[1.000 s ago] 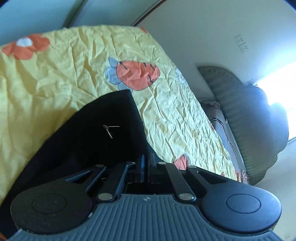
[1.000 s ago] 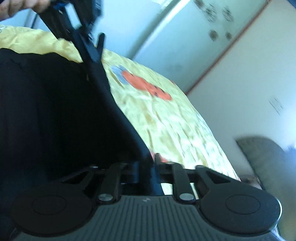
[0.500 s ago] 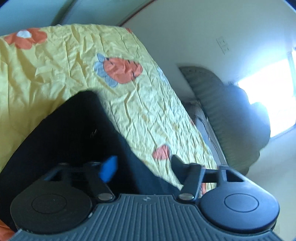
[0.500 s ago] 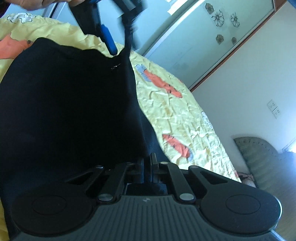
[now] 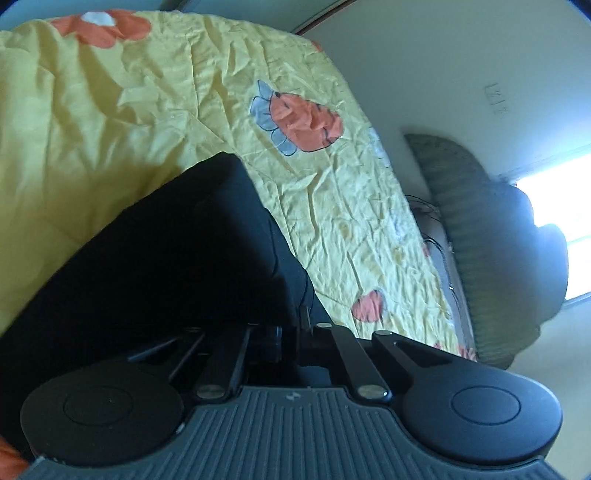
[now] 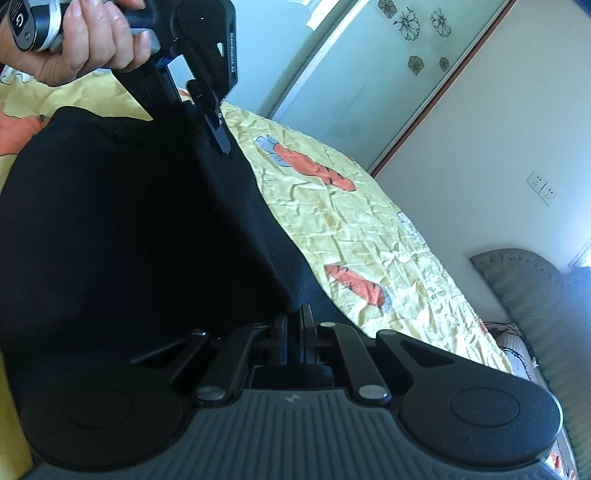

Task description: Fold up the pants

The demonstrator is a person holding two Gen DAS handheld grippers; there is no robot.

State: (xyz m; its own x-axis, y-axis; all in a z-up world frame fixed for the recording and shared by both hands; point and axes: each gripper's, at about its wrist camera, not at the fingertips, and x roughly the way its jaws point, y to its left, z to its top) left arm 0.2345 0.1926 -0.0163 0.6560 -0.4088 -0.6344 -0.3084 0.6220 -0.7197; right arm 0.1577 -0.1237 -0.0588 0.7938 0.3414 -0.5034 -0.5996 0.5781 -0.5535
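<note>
Both tongs, left (image 5: 301,317) and right (image 6: 301,314), pinch one pair of black pants (image 6: 129,229), long axis running 11 to 5 on the sheet (image 6: 369,236); left just closed.

One pair of black pants (image 6: 122,229) lies on one yellow bedsheet (image 5: 110,122). Two grippers are in play: the left gripper (image 6: 218,129) and the right gripper (image 6: 300,314). One hand (image 6: 85,44) shows, wrapped round the left gripper's handle.

On the sheet, the right wrist view shows two whole orange carrot prints (image 6: 314,170), plus an orange patch at the left edge too cut off to name. The left wrist view shows one orange flower print (image 5: 107,24).

One glass cupboard door (image 6: 369,74) carries five dark flower decals (image 6: 408,22). One double wall socket (image 6: 542,187) sits on the plain wall. One green padded headboard (image 6: 524,280) stands at the bed's end.
</note>
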